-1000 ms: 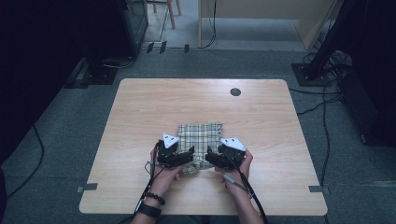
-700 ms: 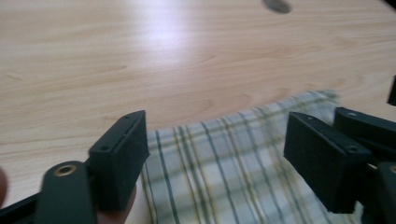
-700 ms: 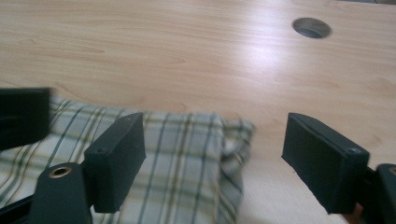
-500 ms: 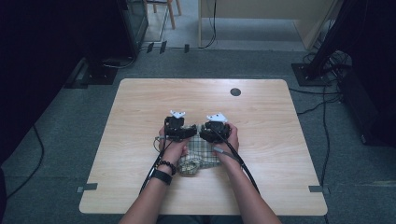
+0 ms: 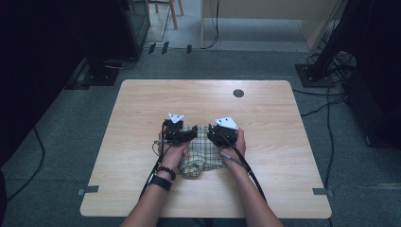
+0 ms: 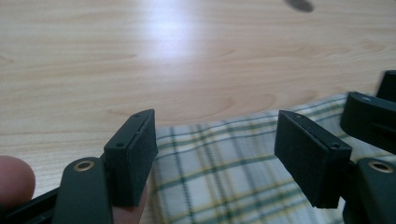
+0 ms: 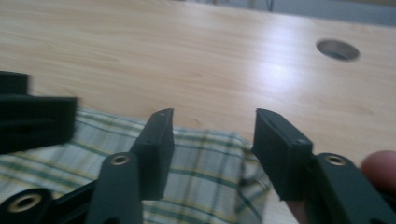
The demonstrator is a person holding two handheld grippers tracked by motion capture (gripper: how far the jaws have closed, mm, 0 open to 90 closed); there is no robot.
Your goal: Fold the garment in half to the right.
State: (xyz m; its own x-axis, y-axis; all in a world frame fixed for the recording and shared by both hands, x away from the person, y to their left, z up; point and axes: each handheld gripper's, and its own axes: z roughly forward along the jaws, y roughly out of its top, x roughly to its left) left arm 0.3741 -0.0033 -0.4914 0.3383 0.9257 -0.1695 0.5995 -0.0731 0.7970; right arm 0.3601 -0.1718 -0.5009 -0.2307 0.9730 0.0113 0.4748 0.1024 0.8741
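Observation:
A plaid cloth (image 5: 204,153) lies on the wooden table (image 5: 142,113), bunched at its near edge. Both grippers sit side by side at its far edge. My left gripper (image 5: 185,134) is open; in the left gripper view its jaws (image 6: 215,158) hover over the cloth (image 6: 219,182) with only air between the pads. My right gripper (image 5: 216,135) is open too, its jaws (image 7: 212,149) having just been closing over the cloth's corner (image 7: 205,172) without pressing it. The left jaws have also narrowed a little. Each view shows the other gripper at its edge (image 6: 373,112) (image 7: 32,121).
A round cable hole (image 5: 238,93) sits in the table toward the far right. Bare wood surrounds the cloth on all sides. Cables trail from both grippers back along the person's forearms (image 5: 156,194). Beyond the table are dark furniture and floor cables.
Both hands moved away from the person, from the cloth's near edge to its far edge. The cloth now covers a shorter patch, and its near edge is bunched.

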